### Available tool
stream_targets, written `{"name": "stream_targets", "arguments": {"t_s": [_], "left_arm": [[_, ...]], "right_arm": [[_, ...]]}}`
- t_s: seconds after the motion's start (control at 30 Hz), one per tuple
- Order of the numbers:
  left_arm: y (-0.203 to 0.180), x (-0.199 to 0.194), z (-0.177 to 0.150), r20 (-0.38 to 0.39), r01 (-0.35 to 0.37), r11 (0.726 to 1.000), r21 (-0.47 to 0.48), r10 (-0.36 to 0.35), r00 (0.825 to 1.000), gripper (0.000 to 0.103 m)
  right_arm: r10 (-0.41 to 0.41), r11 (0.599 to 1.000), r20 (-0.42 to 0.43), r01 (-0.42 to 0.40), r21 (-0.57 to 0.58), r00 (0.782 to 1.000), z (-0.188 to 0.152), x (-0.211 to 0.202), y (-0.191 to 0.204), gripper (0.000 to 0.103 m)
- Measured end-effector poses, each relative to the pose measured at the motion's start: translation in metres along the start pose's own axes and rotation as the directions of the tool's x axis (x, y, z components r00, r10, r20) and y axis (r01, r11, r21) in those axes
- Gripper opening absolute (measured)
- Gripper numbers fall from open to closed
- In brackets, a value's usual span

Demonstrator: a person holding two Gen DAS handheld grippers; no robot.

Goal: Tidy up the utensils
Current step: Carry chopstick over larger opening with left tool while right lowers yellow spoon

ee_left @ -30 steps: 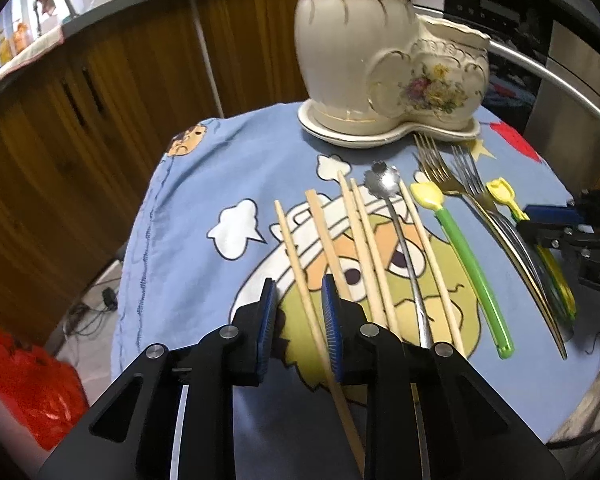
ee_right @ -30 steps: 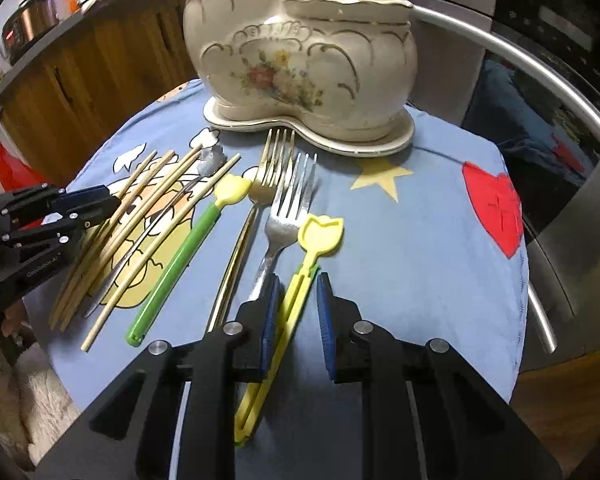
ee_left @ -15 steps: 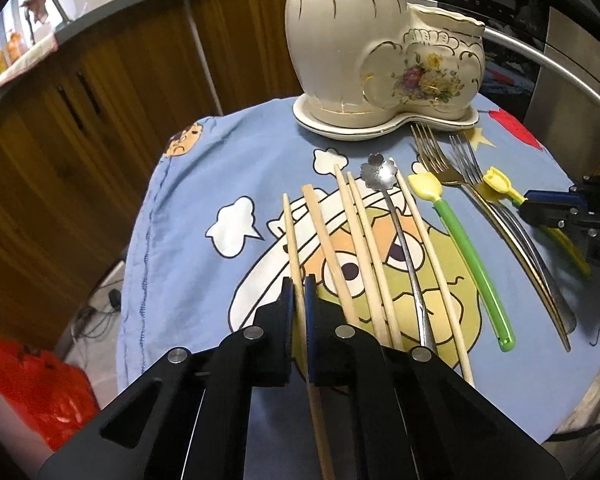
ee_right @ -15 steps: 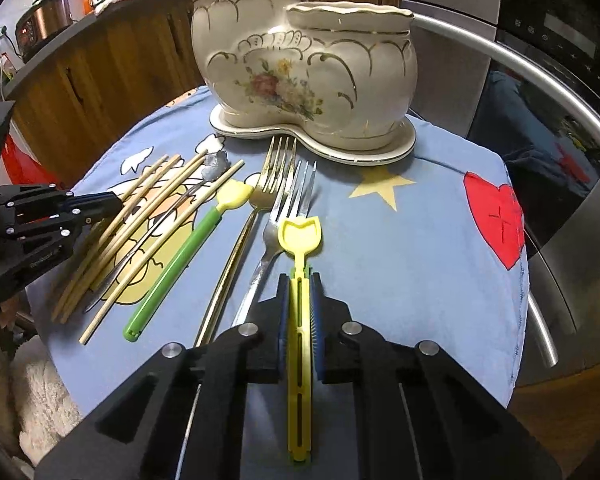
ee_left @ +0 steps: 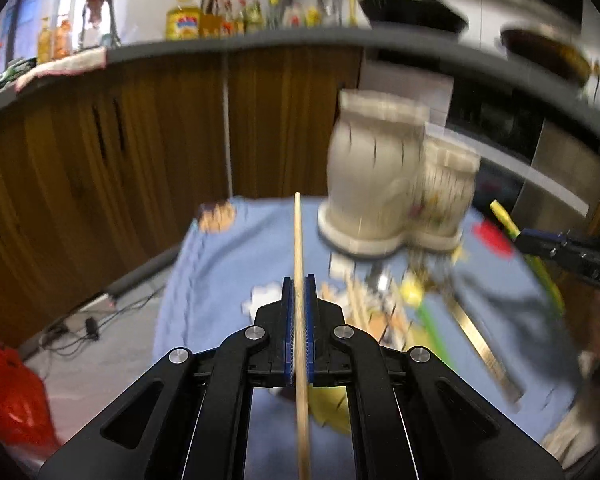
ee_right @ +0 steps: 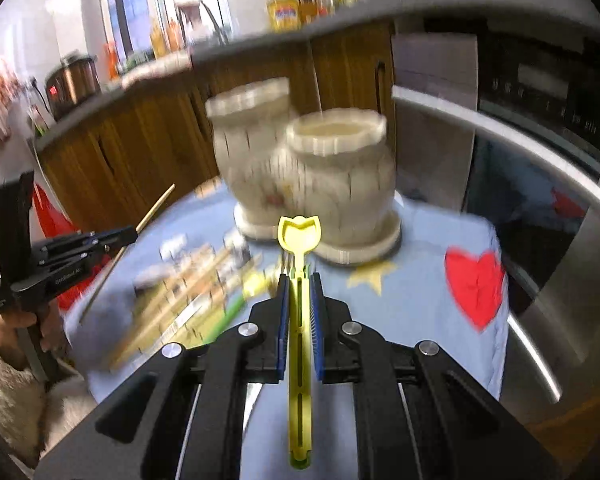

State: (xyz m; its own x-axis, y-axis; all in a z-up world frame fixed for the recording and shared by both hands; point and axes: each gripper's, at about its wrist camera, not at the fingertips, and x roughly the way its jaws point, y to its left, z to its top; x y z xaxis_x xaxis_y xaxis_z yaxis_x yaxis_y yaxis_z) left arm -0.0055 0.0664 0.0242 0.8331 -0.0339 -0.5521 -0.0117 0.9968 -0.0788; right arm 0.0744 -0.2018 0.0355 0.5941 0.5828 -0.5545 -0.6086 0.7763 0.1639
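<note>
My left gripper [ee_left: 299, 282] is shut on a wooden chopstick [ee_left: 298, 236] and holds it lifted above the blue cloth, tip pointing forward. My right gripper [ee_right: 300, 280] is shut on a yellow plastic spoon [ee_right: 299, 232], also lifted, its bowl in front of the cream two-part ceramic holder [ee_right: 312, 176]. The holder shows blurred in the left wrist view [ee_left: 392, 184] at the far side of the table. Several chopsticks [ee_right: 180, 300], a green-handled spoon [ee_right: 232, 308] and forks lie blurred on the cloth. The left gripper shows in the right wrist view [ee_right: 112, 238], the right gripper in the left wrist view [ee_left: 540, 240].
The round table has a blue cartoon cloth [ee_right: 420, 292] with a red heart [ee_right: 476, 284]. Wooden cabinets [ee_left: 120, 152] and a cluttered counter stand behind. An oven with a metal handle bar [ee_right: 540, 152] is at the right. A red bag [ee_left: 8, 392] lies on the floor at the left.
Both grippers have lifted up off the cloth with their utensils: the left with the chopstick, the right with the yellow spoon. Both views are now higher and motion-blurred.
</note>
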Motion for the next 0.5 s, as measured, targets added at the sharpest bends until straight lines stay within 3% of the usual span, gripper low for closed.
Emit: {"name": "stream_targets", "arguments": {"t_s": [0.13, 0.27, 0.5], "left_arm": [[-0.004, -0.011, 0.039, 0.088, 0.067, 0.997, -0.022, -0.065, 0.994, 0.005], [-0.024, -0.010, 0.084, 0.176, 0.094, 0.995, 0.020, -0.096, 0.980, 0.005], [-0.046, 0.029, 0.151, 0.256, 0.125, 0.992, 0.014, -0.125, 0.959, 0.005]], "right_arm": [[0.020, 1.000, 0.100, -0.022, 0.019, 0.995, 0.033, -0.006, -0.007, 0.010], [0.079, 0.994, 0.178, -0.090, 0.056, 0.981, 0.069, -0.002, -0.017, 0.010], [0.118, 0.983, 0.282, -0.152, 0.102, 0.952, 0.115, 0.027, -0.032, 0.010]]}}
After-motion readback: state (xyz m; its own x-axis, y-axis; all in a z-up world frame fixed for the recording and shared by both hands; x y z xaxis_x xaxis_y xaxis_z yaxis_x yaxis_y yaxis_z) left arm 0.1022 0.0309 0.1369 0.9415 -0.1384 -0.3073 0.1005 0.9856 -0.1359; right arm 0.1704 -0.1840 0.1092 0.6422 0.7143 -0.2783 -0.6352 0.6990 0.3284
